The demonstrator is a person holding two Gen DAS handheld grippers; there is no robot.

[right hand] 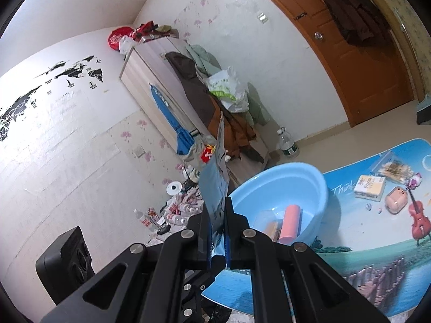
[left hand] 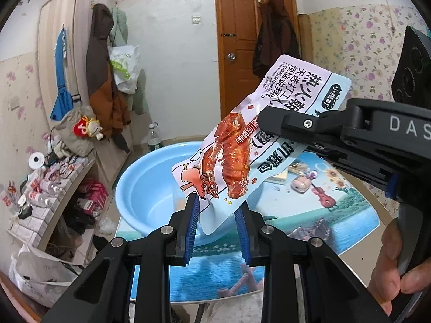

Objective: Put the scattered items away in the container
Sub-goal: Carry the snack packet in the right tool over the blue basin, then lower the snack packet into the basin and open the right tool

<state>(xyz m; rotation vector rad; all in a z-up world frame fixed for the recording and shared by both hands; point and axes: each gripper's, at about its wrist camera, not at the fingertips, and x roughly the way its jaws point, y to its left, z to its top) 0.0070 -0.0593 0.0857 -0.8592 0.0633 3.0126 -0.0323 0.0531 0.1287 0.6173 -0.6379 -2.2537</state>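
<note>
A pale blue snack packet (left hand: 242, 148) printed with red meat hangs over the light blue basin (left hand: 140, 188). My right gripper (left hand: 272, 123) reaches in from the right and is shut on the packet's upper part. The packet's lower corner sits between the blue pads of my left gripper (left hand: 215, 202), which stand a narrow gap apart and close on it. In the right wrist view the packet (right hand: 215, 177) shows edge-on, rising out of the right gripper (right hand: 217, 202). The basin (right hand: 309, 188) holds a pink cylinder (right hand: 291, 223) and a clear box (right hand: 265, 218).
The picture-printed table (right hand: 377, 255) carries a pink case (right hand: 396, 200), a small box (right hand: 370, 185) and a clear packet (right hand: 393, 168). A water bottle (left hand: 155, 134) stands on the floor behind the basin. A cluttered shelf (left hand: 40, 188) and a wardrobe hung with coats lie to the left.
</note>
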